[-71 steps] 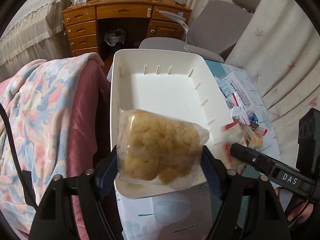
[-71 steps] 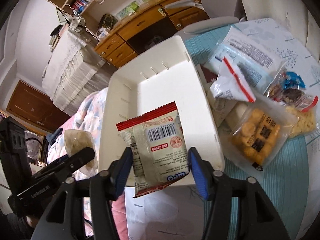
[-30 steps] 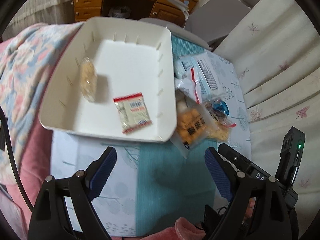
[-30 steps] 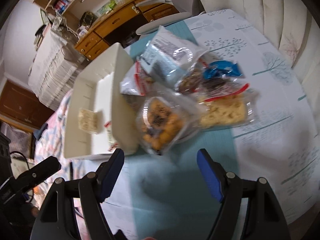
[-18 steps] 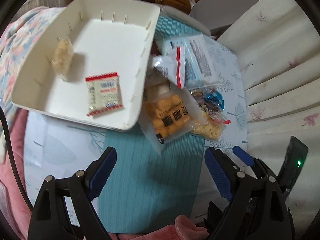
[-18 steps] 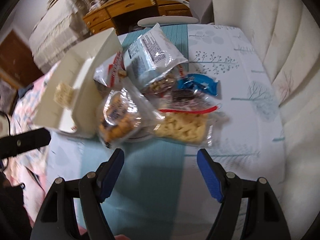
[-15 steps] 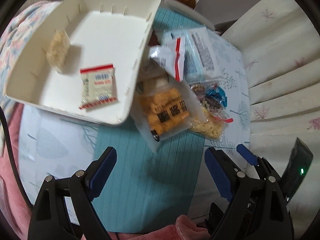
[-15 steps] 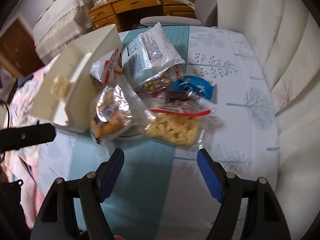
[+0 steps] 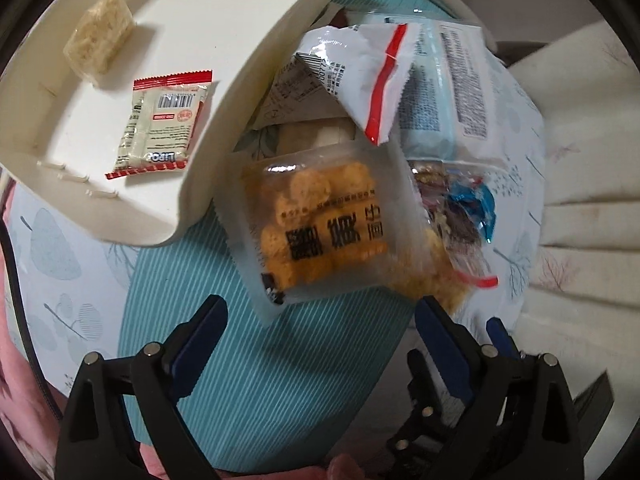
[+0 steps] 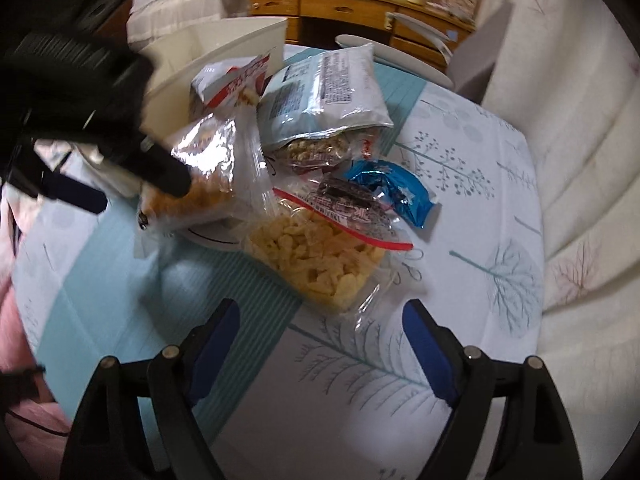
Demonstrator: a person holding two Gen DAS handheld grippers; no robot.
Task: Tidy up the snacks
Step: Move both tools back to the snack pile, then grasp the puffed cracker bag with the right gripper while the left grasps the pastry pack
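A home, likely a bedroom or living room. At twelve o'clock in the right wrist view stands a wooden desk with drawers (image 10: 352, 4), a grey chair (image 10: 476, 68) just beside it. The worktop wears a household cloth printed with trees (image 10: 472, 208), and pale curtains (image 10: 576, 160) hang at three o'clock.

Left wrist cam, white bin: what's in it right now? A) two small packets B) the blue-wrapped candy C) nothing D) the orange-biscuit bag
A: the white bin holds only a pale crumbly snack packet and a red-edged packet; the orange-biscuit bag lies outside on the table.
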